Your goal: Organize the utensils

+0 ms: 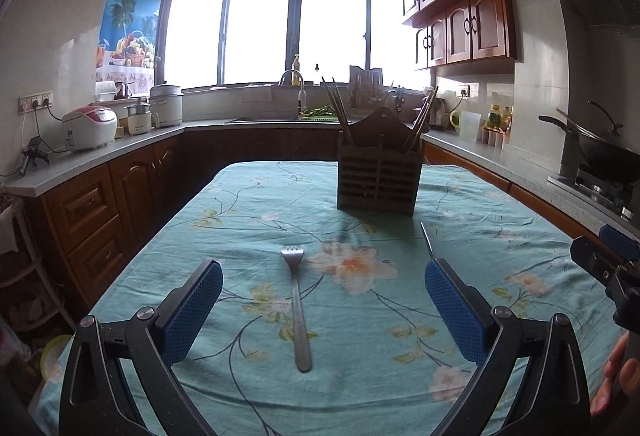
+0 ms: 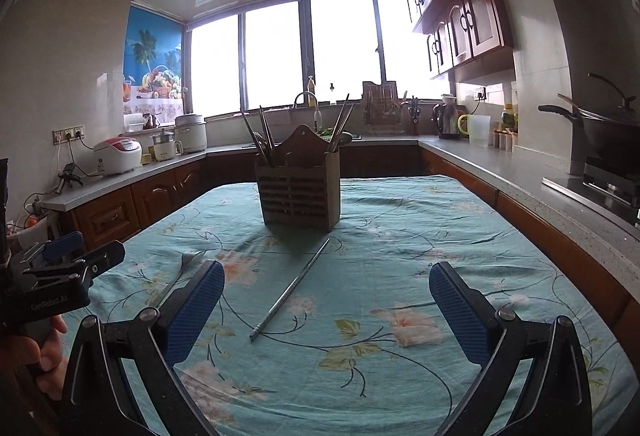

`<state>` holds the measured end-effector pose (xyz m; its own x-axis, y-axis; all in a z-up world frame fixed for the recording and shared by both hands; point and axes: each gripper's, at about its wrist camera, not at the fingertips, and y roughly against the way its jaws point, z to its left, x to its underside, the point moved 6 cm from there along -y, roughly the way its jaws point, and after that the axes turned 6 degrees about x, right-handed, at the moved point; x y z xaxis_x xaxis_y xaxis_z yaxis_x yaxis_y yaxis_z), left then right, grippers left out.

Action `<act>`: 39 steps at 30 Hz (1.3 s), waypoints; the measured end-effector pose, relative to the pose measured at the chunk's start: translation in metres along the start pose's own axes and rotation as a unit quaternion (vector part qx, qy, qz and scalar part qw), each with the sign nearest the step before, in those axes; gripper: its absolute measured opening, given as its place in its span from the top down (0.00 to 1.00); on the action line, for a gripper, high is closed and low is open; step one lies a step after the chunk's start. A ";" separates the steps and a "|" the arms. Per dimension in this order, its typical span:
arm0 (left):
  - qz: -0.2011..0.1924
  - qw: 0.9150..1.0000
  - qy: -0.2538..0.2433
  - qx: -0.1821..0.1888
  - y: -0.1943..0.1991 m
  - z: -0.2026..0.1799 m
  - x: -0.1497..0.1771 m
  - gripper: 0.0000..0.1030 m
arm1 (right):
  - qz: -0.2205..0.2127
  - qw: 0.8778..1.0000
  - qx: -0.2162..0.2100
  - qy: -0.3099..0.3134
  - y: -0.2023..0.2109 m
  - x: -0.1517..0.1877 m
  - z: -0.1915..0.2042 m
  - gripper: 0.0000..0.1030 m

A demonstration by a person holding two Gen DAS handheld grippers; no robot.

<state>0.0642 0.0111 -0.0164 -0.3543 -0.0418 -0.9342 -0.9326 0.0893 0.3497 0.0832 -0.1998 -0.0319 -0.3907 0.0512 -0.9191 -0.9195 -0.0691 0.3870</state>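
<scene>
The left hand-held gripper (image 1: 323,306) hovers wide open and empty above the desk (image 1: 500,228), its blue pads either side of a steel fork (image 1: 297,310) lying flat on the floral cloth, tines toward the far edge. Mid-desk, nearer the far edge, stands a slatted wooden utensil holder (image 2: 298,187) with chopsticks (image 2: 256,133) leaning out of it. A thin metal rod-like utensil (image 2: 291,288) lies diagonally in front of it. The right hand-held gripper (image 2: 327,310) hovers over that utensil, also spread wide, gripping nothing.
</scene>
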 end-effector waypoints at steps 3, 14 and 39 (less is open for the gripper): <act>-0.003 1.000 0.000 -0.007 0.004 0.003 0.001 0.01 | -0.006 1.000 0.002 -0.005 0.004 0.002 -0.004 0.00; -0.009 1.000 0.002 -0.017 0.010 0.010 0.014 0.01 | -0.021 1.000 -0.006 -0.001 0.014 0.006 0.001 0.00; -0.015 1.000 -0.002 -0.021 0.008 0.018 0.019 0.01 | -0.024 1.000 -0.013 -0.009 0.013 0.007 -0.002 0.00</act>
<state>0.0507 0.0293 -0.0329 -0.3251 -0.0402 -0.9448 -0.9452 0.0465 0.3233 0.0688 -0.2028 -0.0331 -0.3472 0.0736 -0.9349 -0.9358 -0.0922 0.3403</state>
